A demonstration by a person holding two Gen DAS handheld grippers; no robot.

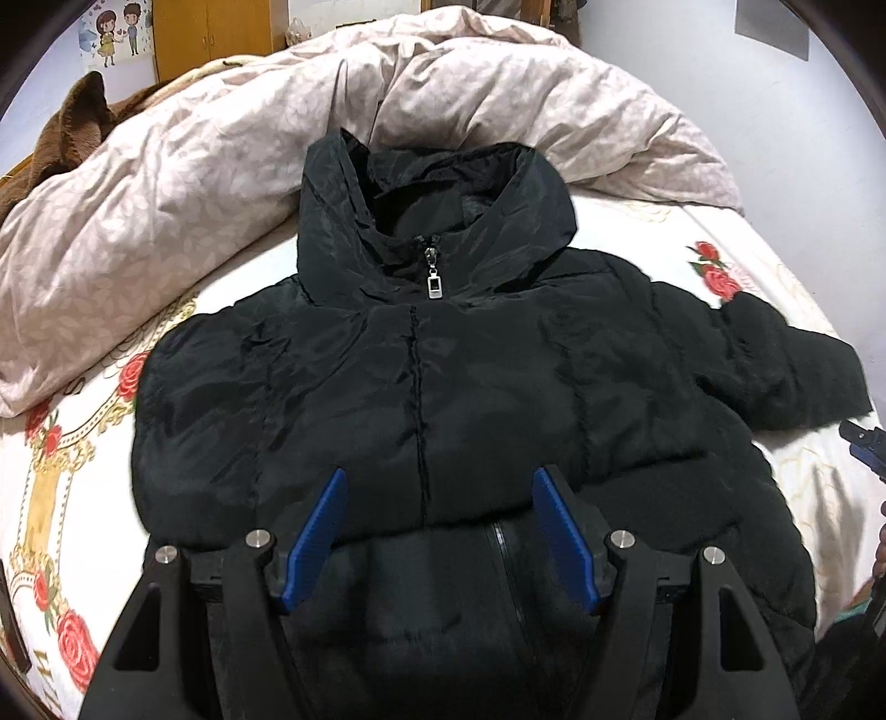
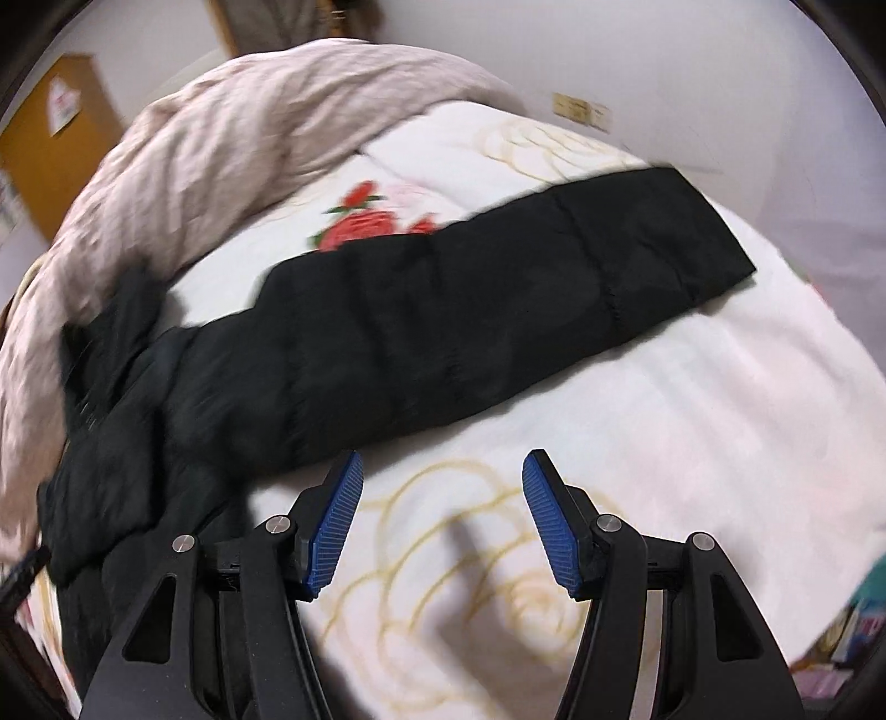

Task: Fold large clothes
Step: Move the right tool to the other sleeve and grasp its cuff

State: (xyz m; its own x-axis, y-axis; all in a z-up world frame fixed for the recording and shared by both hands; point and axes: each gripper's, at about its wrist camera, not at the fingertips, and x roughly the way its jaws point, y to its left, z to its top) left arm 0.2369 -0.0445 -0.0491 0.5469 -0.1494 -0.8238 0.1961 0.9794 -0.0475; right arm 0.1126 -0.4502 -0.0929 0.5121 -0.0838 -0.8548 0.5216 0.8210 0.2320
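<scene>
A black hooded puffer jacket point(image 1: 443, 376) lies front-up on the bed, zipped, with its silver zipper pull point(image 1: 434, 283) at the collar and the hood point(image 1: 437, 188) toward the duvet. My left gripper point(image 1: 440, 479) stands open above the jacket's lower front, near the zipper line, with its blue pads point(image 1: 318, 543) not pressing on the fabric. In the right wrist view one sleeve point(image 2: 498, 310) lies stretched out flat to the right. My right gripper point(image 2: 443, 459) is open over the bare sheet just below that sleeve, with nothing between its fingers. That view is motion-blurred.
A pale pink duvet point(image 1: 183, 183) is bunched along the far side of the bed. The white sheet point(image 2: 692, 443) carries red roses and gold swirls. A brown plush blanket point(image 1: 72, 127) lies far left, before a wooden cabinet point(image 1: 210, 33). Small items point(image 2: 841, 637) lie beside the bed at right.
</scene>
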